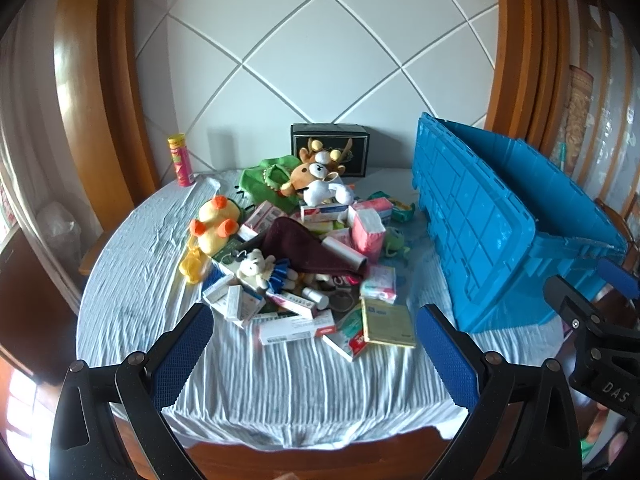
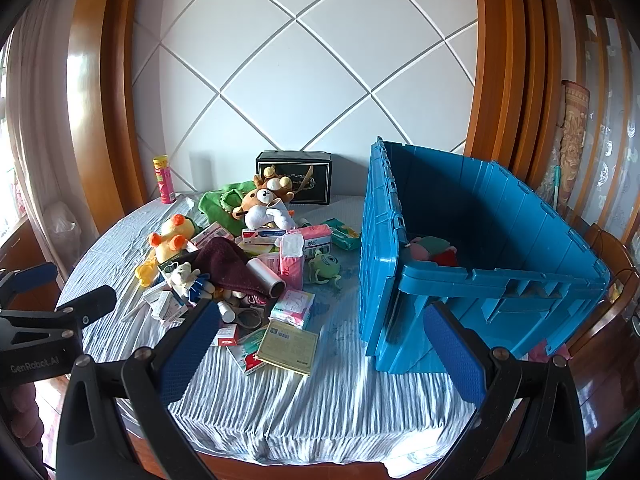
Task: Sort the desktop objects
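Spread, empty left fingers (image 1: 314,354) face the medicine-box pile (image 1: 292,312) dead ahead (right fingers (image 2: 320,350) likewise spread); blue crate (image 2: 480,248) stands rightward.

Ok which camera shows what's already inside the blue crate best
The right wrist view: it looks over the blue crate's rim and shows a soft toy lying on its floor. The left wrist view shows only the blue crate's ribbed outer wall, so the inside is hidden.

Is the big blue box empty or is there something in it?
Not empty. The blue box is open on top, and a soft toy lies on its floor.
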### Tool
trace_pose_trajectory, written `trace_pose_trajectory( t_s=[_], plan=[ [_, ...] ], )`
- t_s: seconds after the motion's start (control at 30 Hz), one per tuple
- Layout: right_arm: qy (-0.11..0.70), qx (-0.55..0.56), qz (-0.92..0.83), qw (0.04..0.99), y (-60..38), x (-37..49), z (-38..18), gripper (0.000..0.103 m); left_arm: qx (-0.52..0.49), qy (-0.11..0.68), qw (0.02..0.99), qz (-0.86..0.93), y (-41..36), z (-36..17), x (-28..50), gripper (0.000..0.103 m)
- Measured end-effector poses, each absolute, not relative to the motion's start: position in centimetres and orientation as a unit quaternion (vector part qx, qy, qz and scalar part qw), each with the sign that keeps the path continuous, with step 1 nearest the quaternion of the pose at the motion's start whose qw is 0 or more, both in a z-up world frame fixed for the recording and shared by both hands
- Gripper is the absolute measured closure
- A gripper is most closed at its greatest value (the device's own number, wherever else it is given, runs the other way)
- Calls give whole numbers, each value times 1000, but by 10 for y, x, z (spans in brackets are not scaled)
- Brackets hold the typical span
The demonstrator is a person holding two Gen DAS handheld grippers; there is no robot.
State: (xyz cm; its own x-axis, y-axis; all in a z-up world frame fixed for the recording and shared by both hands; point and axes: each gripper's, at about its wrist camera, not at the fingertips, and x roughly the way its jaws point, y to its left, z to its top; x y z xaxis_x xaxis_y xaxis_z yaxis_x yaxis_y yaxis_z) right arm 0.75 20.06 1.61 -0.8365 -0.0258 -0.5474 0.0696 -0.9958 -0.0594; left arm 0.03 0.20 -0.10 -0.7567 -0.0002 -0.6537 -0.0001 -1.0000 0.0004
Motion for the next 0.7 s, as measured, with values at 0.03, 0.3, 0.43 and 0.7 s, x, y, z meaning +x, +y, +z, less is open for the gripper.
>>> trace_pose_trajectory(
  t_s=[0.03, 0.3, 0.43, 0.7],
  plan=[
    [38, 285, -957, 26, 201, 8, 17, 0, 350, 0, 0, -937, 3, -1, 0, 0],
    [36, 287, -957, 27, 205, 8, 16, 0, 355, 6, 2, -935, 1, -4, -2, 0],
    [36, 290, -956, 24, 204, 6, 17, 0, 348, -5, 4, -937, 2, -4, 1, 0],
    [36, 289, -956, 22, 201, 5, 17, 0, 351, -1, 5, -936, -1, -6, 1, 0]
  ],
)
